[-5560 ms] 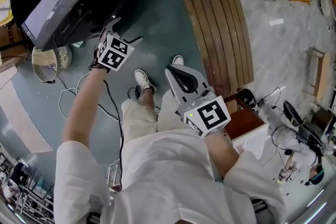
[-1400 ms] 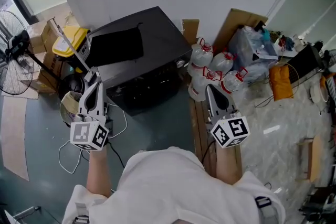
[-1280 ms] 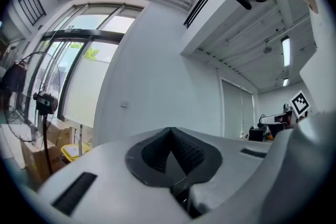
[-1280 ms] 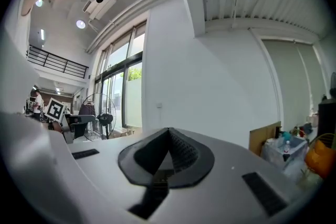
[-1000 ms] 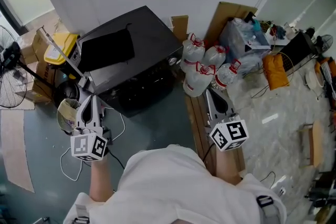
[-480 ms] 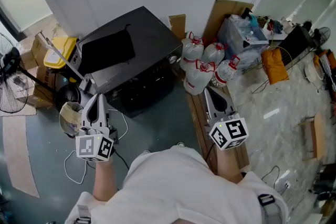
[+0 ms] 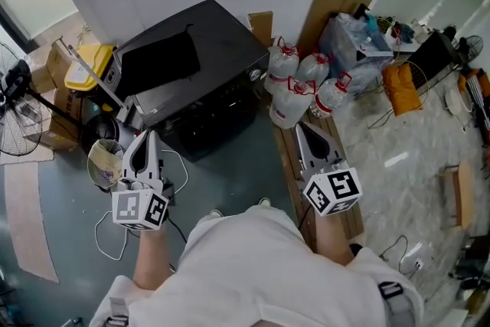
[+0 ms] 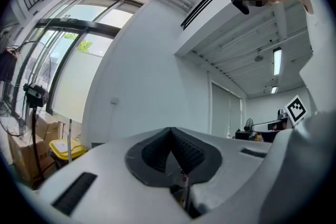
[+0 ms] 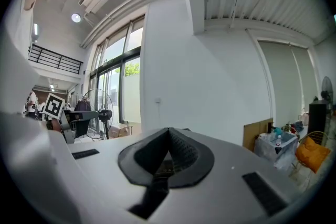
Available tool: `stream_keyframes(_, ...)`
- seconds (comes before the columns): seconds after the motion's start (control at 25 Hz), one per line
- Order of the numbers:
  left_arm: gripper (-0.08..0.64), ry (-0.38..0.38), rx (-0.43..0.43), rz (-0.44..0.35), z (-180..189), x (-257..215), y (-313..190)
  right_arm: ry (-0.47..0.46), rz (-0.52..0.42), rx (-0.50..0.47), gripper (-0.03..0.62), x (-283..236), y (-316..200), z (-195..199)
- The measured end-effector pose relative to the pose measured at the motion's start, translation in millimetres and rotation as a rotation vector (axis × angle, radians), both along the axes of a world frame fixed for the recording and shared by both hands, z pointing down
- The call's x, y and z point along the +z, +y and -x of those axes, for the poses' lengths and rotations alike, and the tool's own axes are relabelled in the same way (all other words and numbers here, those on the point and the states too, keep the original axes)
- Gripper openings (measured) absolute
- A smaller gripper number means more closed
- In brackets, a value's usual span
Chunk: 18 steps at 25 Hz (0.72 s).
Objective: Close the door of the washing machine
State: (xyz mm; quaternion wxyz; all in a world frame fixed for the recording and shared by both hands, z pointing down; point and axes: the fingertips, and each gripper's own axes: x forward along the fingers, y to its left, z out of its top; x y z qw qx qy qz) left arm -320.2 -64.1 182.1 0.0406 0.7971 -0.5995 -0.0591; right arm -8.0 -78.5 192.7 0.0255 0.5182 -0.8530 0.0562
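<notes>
Cluttered workshop: cardboard boxes (image 7: 55, 62), cables (image 7: 102, 230), fan (image 7: 14, 80).

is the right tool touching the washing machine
Apart. The head view shows a strip of bare floor between the right tool and the front of the washing machine; the tool's tips are shut on nothing.

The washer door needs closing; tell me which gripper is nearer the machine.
The left gripper: its tips sit just off the black washing machine's front, while the right gripper hangs over the wooden slats to the side.
</notes>
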Motion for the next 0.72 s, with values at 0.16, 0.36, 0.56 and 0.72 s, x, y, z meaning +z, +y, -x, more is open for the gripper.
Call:
stream_keyframes(0.16,0.006,-0.007,0.02,-0.001,-3,-2,7,0.004,0.004,-0.004,-0.005,2,9,7)
stream_keyframes(0.36,0.006,0.003,0.021,0.006,-5,-1,18,0.013,0.0,-0.013,-0.005,-1,16,11)
stream_keyframes(0.56,0.006,0.003,0.019,0.006,-6,-1,23,0.018,-0.006,-0.019,-0.005,-5,20,10)
stream_keyframes(0.72,0.006,0.001,0.019,0.008,-9,0,28,0.015,0.0,-0.031,-0.005,-5,23,11)
